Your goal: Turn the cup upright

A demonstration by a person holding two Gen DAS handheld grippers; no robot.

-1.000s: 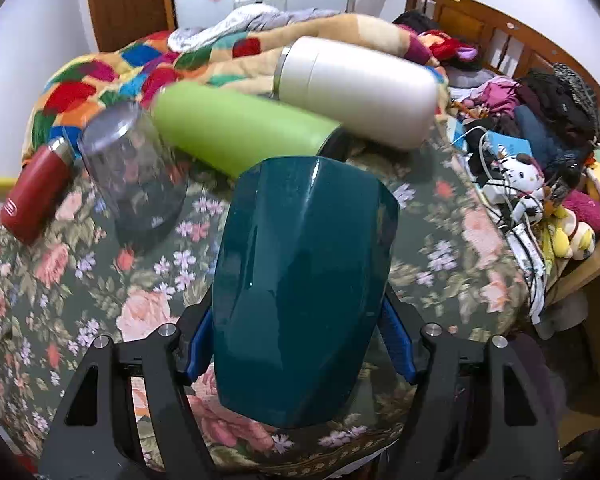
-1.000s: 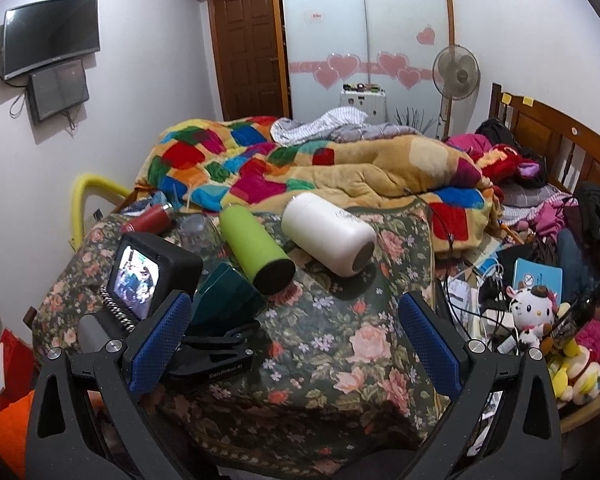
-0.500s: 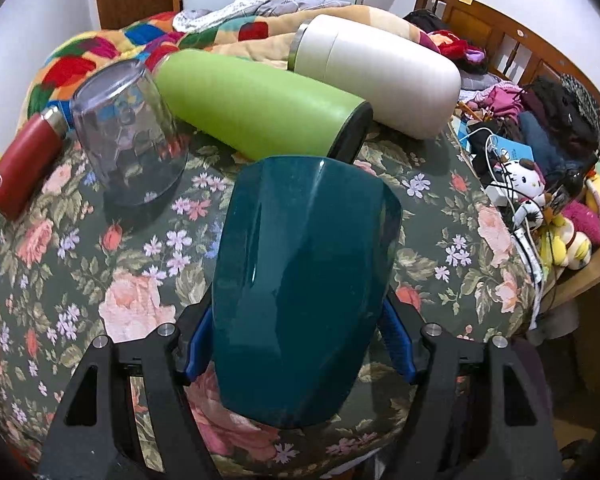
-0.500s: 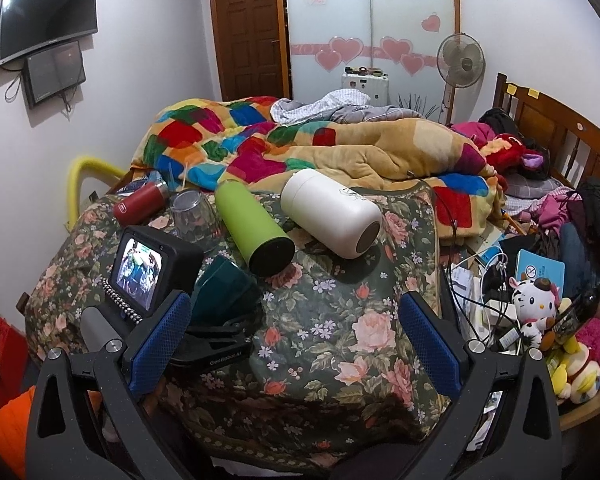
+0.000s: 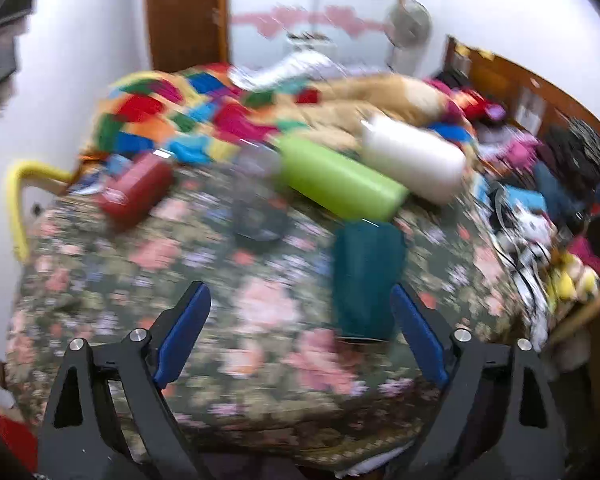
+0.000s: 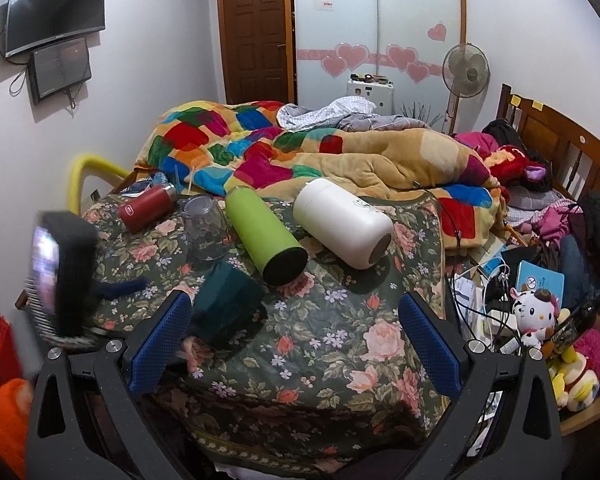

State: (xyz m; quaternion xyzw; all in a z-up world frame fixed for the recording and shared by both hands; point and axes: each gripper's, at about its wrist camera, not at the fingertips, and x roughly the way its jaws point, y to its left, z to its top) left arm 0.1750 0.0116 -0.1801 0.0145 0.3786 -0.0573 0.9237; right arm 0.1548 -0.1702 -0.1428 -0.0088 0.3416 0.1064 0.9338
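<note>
Five vessels sit on the floral cloth. From the left: one red flask on its side, one clear glass standing mouth down, one teal cup, one green bottle on its side and one white bottle on its side. The cup stands on the cloth near the front edge, just in front of the green bottle; whether its mouth faces up or down cannot be told.

The left gripper is spread wide and holds nothing; the cup stands free just inside its right finger. The left wrist view is smeared with blur, and there the glass is barely legible.

The right gripper is also wide open and empty. Its left finger hides the cup's near lower edge. At far left the other gripper's body is blurred.
</note>
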